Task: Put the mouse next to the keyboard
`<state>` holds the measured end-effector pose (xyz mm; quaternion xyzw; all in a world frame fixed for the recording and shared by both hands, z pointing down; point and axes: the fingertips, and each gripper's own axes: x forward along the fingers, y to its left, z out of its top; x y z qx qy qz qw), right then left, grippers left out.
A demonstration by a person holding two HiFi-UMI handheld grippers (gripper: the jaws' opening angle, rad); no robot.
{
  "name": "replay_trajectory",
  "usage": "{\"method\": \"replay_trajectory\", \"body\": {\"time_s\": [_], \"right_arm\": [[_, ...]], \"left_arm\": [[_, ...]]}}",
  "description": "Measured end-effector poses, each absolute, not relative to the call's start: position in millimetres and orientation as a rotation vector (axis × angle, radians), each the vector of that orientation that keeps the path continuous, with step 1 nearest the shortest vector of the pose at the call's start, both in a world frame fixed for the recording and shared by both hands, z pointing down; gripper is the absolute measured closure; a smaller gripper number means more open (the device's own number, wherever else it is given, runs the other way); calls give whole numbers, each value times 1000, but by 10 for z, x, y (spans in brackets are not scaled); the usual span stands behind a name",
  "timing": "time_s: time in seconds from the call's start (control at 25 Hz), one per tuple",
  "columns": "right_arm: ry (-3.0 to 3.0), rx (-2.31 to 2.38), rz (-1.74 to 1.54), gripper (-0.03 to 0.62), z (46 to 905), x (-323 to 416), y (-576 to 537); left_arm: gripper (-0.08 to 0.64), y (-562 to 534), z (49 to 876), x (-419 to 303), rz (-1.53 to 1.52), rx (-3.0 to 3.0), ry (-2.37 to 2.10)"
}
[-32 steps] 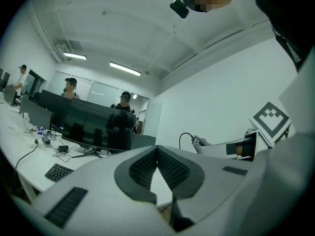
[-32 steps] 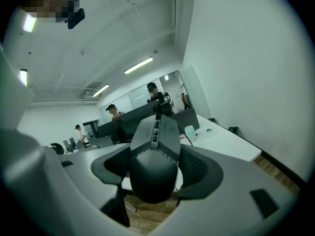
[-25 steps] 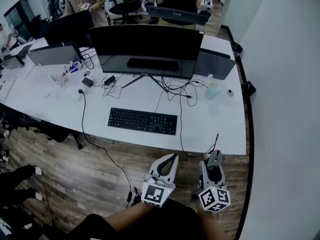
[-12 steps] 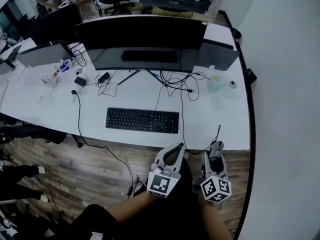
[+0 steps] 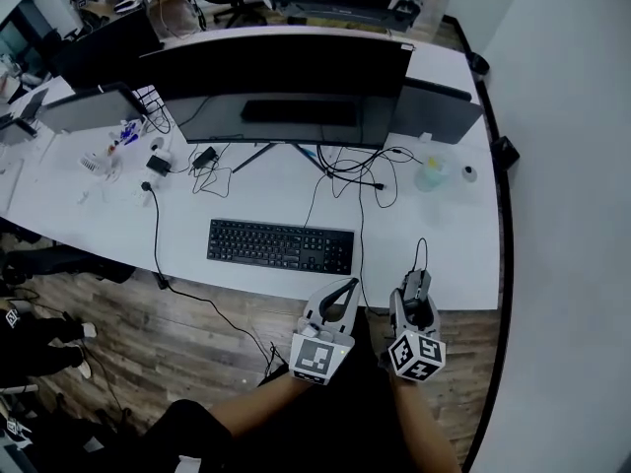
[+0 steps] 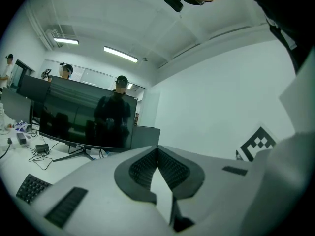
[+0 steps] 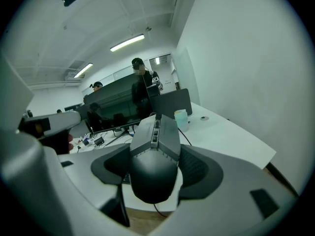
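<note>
The black keyboard lies on the white desk in front of the big monitor. A dark wired mouse hangs at the desk's front edge, to the right of the keyboard, with my right gripper shut on it. In the right gripper view the mouse fills the gap between the jaws of the right gripper, nose pointing away, and its cable runs toward the desk. My left gripper is beside it on the left, below the keyboard's right end. The left gripper is shut with nothing in it.
A wide black monitor stands behind the keyboard, with tangled cables at its foot. A clear bottle sits at the right rear, small items at the left. A white wall bounds the right side. People stand beyond the desk.
Both grippers have come up closer to the desk's front edge, the right one still carrying the mouse. The head view has shifted slightly forward.
</note>
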<state>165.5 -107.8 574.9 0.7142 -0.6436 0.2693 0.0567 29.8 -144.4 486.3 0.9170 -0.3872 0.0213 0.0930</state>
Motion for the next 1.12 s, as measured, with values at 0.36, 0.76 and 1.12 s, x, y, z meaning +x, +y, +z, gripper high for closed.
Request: {"method": "replay_trajectory", "body": {"time_s": [0.36, 0.76, 1.12], "right_arm": [[-1946, 1986, 910, 285, 6481, 1712, -1547], [-1851, 1787, 875, 285, 7236, 1862, -1808], [-1795, 1654, 876, 285, 7717, 1906, -1927]], "left_arm": [[554, -1803, 5101, 546, 155, 2680, -1197], [554, -2000, 5253, 703, 205, 2643, -1202], [554, -2119, 5371, 691, 249, 2598, -1249]]}}
